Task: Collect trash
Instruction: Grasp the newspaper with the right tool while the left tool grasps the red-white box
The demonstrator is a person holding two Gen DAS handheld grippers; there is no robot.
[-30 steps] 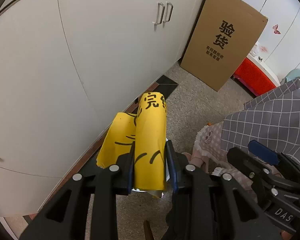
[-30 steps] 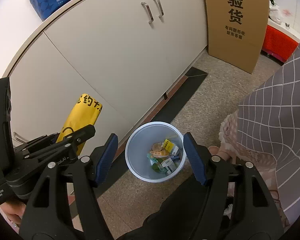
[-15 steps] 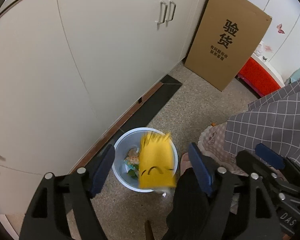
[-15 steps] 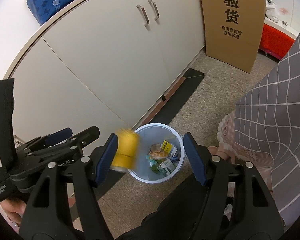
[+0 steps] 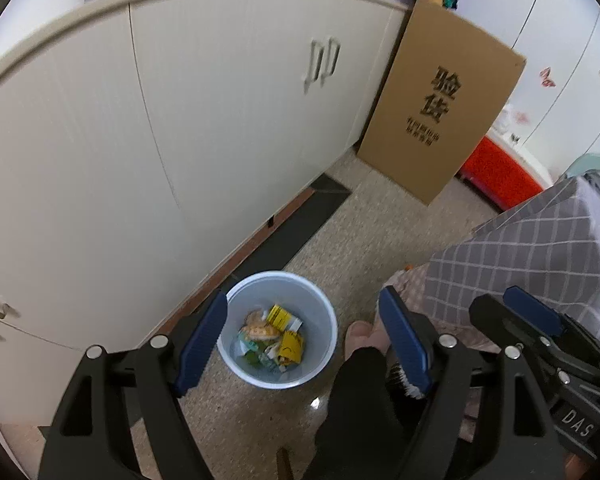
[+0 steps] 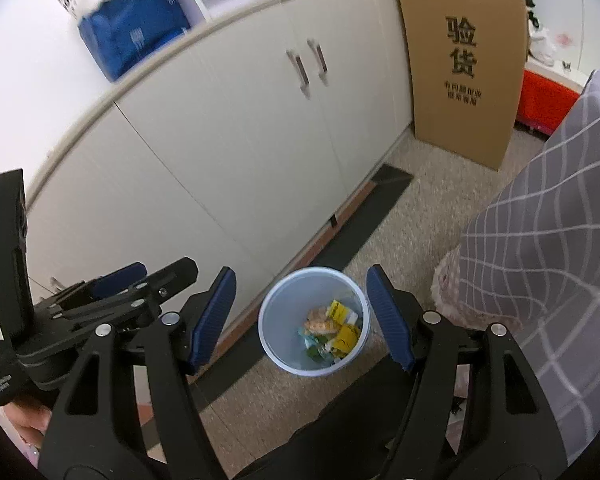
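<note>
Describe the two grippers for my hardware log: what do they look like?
Both are alike: the left gripper and the right gripper have black angular frames with silver screws and long blue pads on the jaws. In the left view the right gripper's body bears white letters "DAS". The person wears dark trousers. No cables show.

Both tongs hang above the pale blue bin. The left tongs stand spread wide and empty, angled steeply down. The right tongs gape likewise, empty, just beside the left.
</note>
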